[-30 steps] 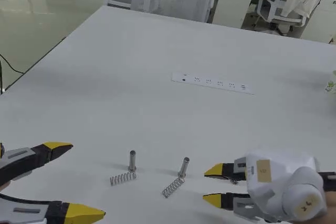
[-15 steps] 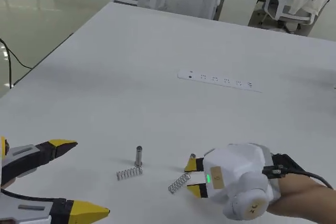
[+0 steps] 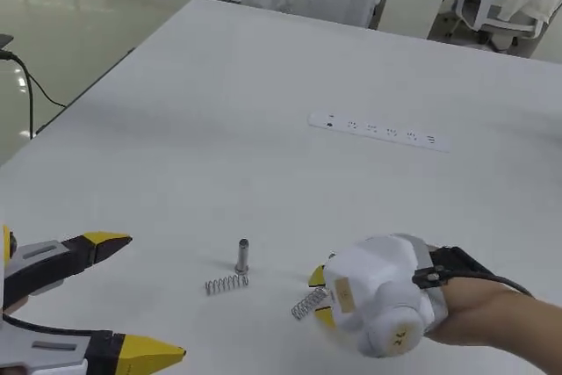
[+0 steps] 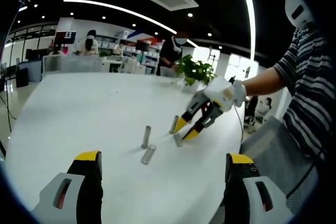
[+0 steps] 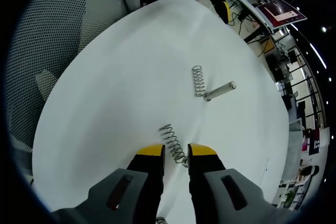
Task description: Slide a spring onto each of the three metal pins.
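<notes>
Right gripper jaws narrowed to a slit over the near spring, its end between the tips; pinched or not, can't tell. Left gripper spread wide, low over the table. Beyond, 1 pin stands upright, the 2nd spring lying at its foot.

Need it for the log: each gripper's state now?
Left gripper: open, empty.
Right gripper: slightly open around a spring, not clamped.

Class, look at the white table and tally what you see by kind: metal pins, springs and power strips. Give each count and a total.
Metal pins: 2
Springs: 2
Power strip: 1
Total: 5
</notes>
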A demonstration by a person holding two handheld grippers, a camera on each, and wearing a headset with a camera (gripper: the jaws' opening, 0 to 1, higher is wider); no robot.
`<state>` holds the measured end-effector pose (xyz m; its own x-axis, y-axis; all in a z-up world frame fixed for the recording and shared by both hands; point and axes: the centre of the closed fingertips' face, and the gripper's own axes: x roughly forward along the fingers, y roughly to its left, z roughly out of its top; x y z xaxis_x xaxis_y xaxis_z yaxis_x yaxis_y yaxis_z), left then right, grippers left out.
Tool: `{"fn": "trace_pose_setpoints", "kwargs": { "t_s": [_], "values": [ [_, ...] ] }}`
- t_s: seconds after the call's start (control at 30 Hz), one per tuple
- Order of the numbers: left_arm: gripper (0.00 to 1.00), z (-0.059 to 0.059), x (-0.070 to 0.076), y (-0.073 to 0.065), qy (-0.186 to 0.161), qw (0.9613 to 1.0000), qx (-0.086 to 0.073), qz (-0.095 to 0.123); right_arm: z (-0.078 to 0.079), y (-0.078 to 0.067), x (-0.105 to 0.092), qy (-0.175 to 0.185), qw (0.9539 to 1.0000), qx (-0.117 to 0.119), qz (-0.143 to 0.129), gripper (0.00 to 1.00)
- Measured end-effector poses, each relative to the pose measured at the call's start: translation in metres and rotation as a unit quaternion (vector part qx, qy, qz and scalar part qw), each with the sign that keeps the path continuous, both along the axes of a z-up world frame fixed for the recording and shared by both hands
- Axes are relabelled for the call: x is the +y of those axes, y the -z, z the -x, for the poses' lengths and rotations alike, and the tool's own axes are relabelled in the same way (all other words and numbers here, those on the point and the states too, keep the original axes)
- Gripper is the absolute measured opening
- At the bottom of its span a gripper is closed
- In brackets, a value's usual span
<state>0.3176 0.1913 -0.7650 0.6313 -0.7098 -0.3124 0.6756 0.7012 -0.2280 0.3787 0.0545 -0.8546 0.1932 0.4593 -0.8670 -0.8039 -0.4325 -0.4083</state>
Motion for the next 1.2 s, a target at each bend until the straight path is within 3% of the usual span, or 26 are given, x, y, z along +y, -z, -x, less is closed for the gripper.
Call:
{"fn": "trace_pose_setpoints", "kwargs": {
  "t_s": [0.27, 0.47, 0.7, 0.8, 0.93, 1.2],
  "values": [
    [0.95, 0.001, 0.001, 0.001, -0.002, 1.0, 0.001, -0.001, 0.005, 0.009, -0.005, 0.005, 0.9993, 0.026, 0.027, 0.08],
    [0.95, 0.002, -0.001, 0.003, 0.001, 1.0, 0.004, -0.001, 0.009, 0.009, -0.005, 0.009, 0.9991, 0.036, 0.023, 0.08],
    [0.94, 0.002, -0.005, 0.001, 0.008, 1.0, 0.003, -0.003, 0.011, 0.006, -0.008, 0.024, 0.9991, 0.036, 0.005, 0.08],
    [0.94, 0.002, -0.006, 0.0, 0.01, 0.9999, 0.002, -0.004, 0.016, -0.002, -0.006, 0.051, 0.9967, 0.059, -0.024, 0.08],
    [0.92, 0.006, -0.013, -0.001, 0.024, 0.9997, 0.005, 0.005, 0.019, -0.01, -0.011, 0.078, 0.9931, 0.077, -0.042, 0.08],
    [0.86, 0.009, -0.03, -0.002, 0.053, 0.9986, 0.007, 0.002, 0.021, -0.021, -0.027, 0.102, 0.9907, 0.078, -0.045, 0.08]
  ]
}}
